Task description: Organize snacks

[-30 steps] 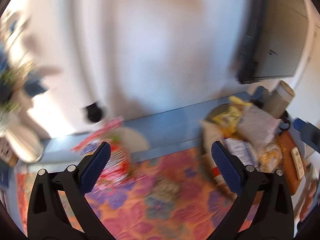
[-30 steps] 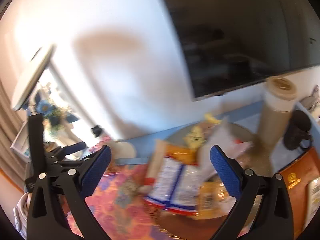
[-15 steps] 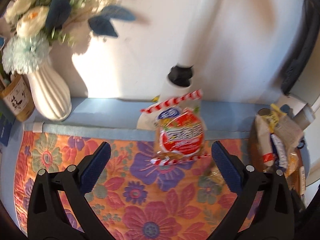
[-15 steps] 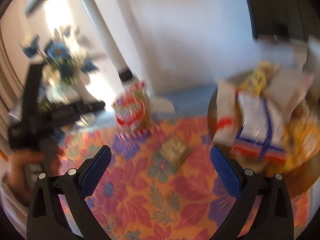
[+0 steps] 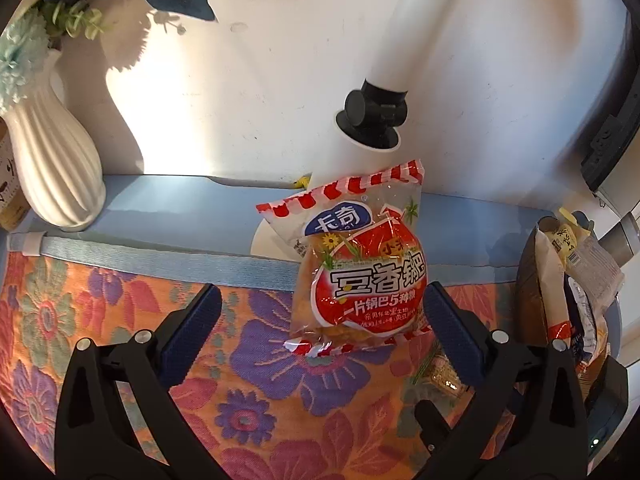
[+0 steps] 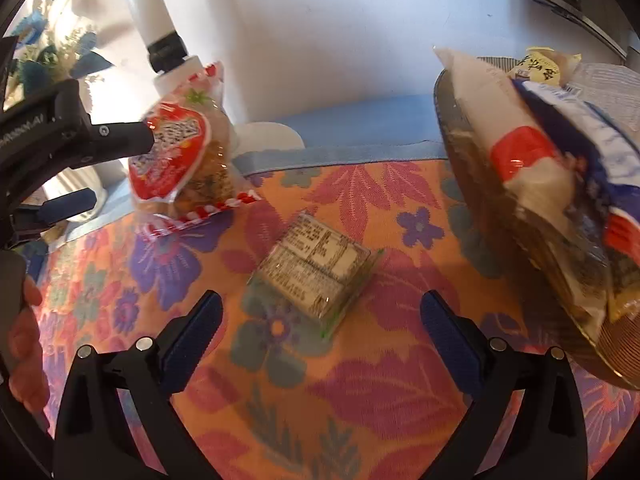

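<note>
Snack bag first: through the left wrist camera I see the red crisp packet [image 5: 360, 272] standing upright at centre frame, propped against the white post [image 5: 360, 152] behind it, which I judge is why it stays on edge instead of flopping flat. My left tool [image 5: 320, 328] has its pads spread wide and empty, the packet's lower half sitting between them but touching neither, as far as I can tell. It stands on the flowered cloth [image 5: 120, 340] covering the table, near the cloth's blue border. A ribbed white vase [image 5: 52, 168] occupies the left edge. At the far right edge a basket [image 5: 532, 300] shows only partly, with several packets stacked upright inside; I can't read what they are from here.

From the right wrist camera, my right tool [image 6: 320, 328] is likewise spread apart and holding nothing. Just above the gap, centre frame, a small clear-wrapped block [image 6: 312, 272] with a printed label lies flat on the cloth, well apart from the red packet in the upper left. The left tool appears at the left edge, its fingers either side of that packet. Along the right side the round basket [image 6: 452, 140] holds a white-and-red bag [image 6: 516, 152] leaning on its rim and a blue-and-white one [image 6: 592, 132] behind. My judgement: both loose snacks are meant for that basket, and neither is gripped yet.
</note>
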Demonstrator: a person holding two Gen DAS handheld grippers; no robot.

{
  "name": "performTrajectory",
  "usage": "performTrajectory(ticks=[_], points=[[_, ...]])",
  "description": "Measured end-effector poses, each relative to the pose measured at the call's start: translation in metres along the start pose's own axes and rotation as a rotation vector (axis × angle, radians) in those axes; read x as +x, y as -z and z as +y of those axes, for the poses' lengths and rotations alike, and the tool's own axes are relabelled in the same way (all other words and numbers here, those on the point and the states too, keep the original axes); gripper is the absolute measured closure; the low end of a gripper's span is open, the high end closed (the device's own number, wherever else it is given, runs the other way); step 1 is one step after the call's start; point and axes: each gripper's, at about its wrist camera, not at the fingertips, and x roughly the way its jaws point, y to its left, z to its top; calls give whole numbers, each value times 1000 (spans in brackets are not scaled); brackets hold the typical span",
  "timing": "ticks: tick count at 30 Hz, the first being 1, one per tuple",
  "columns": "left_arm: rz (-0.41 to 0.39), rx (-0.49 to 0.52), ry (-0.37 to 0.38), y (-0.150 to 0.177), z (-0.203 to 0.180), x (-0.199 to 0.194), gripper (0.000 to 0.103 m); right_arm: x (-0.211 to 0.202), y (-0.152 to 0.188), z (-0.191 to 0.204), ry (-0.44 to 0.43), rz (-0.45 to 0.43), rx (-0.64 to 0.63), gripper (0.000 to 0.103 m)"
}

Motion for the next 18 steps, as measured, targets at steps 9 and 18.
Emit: performTrajectory(ticks=[9,18], points=[[26,4,40,-2,-8,29,3,24,-11,11,70,-30,27,5],[-30,97,114,10,-24,25,48,13,-4,32,13,-92,-62,42]])
